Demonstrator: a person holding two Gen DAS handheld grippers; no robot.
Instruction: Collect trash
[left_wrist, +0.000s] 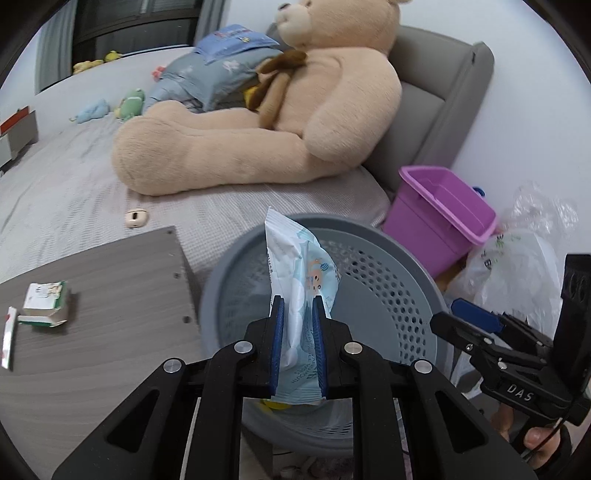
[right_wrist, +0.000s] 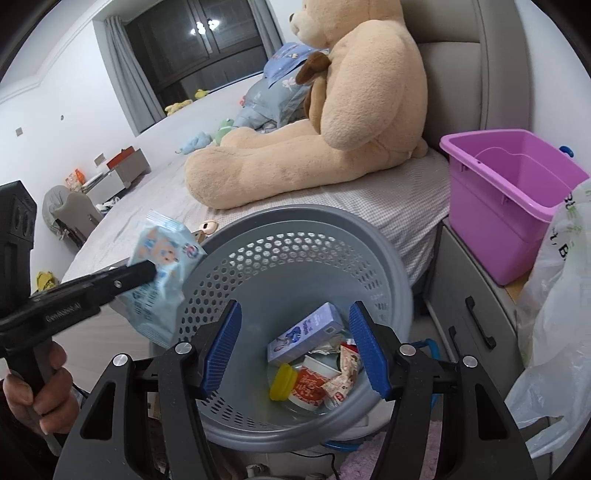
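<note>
My left gripper (left_wrist: 298, 306) is shut on a light blue wet-wipes packet (left_wrist: 301, 273) and holds it upright over the near left rim of a grey perforated basket (left_wrist: 391, 280). The packet also shows in the right wrist view (right_wrist: 159, 273), at the basket's left rim (right_wrist: 295, 221). My right gripper (right_wrist: 295, 314) is open and empty above the basket, which holds a purple carton (right_wrist: 304, 332), a yellow cap (right_wrist: 282, 382) and several wrappers. A crumpled green-and-white carton (left_wrist: 46, 304) and a thin wrapper (left_wrist: 9, 338) lie on the grey wooden table (left_wrist: 110, 332).
A large beige teddy bear (left_wrist: 295, 110) sits on the bed behind the basket. A purple bin (right_wrist: 517, 195) stands at the right on a grey drawer unit (right_wrist: 476, 310). A white plastic bag (right_wrist: 554, 332) hangs at the far right.
</note>
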